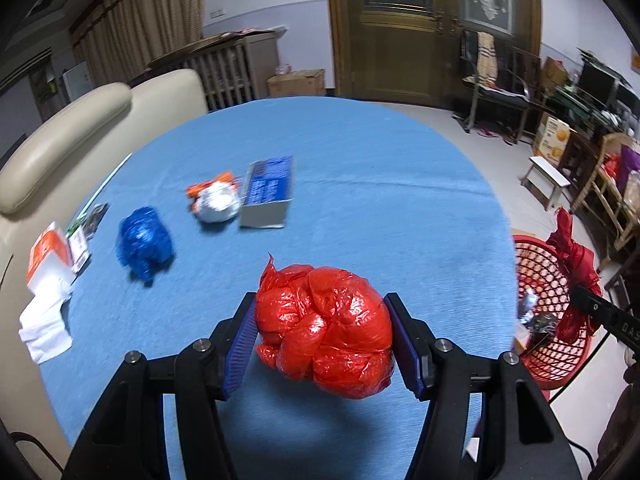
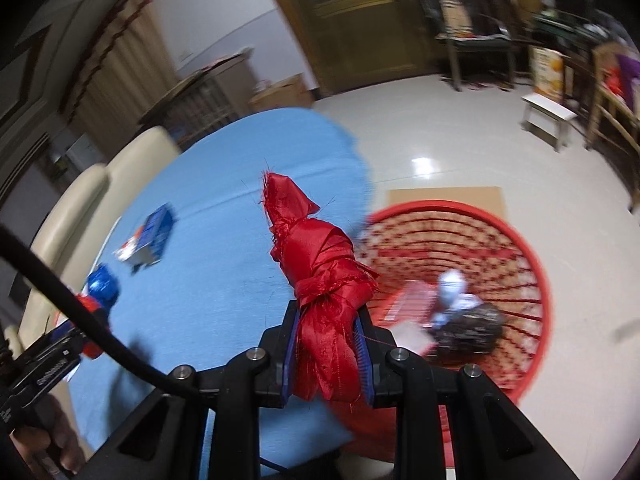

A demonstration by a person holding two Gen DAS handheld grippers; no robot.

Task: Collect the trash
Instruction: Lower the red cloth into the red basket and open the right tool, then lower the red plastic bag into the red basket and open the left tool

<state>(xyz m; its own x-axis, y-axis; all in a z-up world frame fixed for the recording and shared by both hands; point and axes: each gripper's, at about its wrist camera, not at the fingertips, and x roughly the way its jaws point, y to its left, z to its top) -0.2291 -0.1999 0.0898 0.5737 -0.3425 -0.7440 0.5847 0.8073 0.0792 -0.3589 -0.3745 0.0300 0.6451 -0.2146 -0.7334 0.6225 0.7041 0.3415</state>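
The left tool [image 1: 324, 338] pinches a crumpled red plastic bag [image 1: 326, 326] over the blue counter [image 1: 360, 180], left of the red basket [image 1: 548, 320]. The right tool [image 2: 328, 344] pinches a knotted red cloth [image 2: 320, 280] beside the basket. Next, each must go over the basket and drop in.

Wooden double door [image 1: 432, 28], cream sofa [image 1: 68, 136], glossy tiled floor [image 2: 460, 148]

The left gripper [image 1: 324, 338] tilts downward with its jaws pressed on both sides of a crumpled red bag [image 1: 326, 326], while the right gripper [image 2: 329, 346], also tilted downward, has its jaws clamped tight on a knotted red cloth [image 2: 320, 280].
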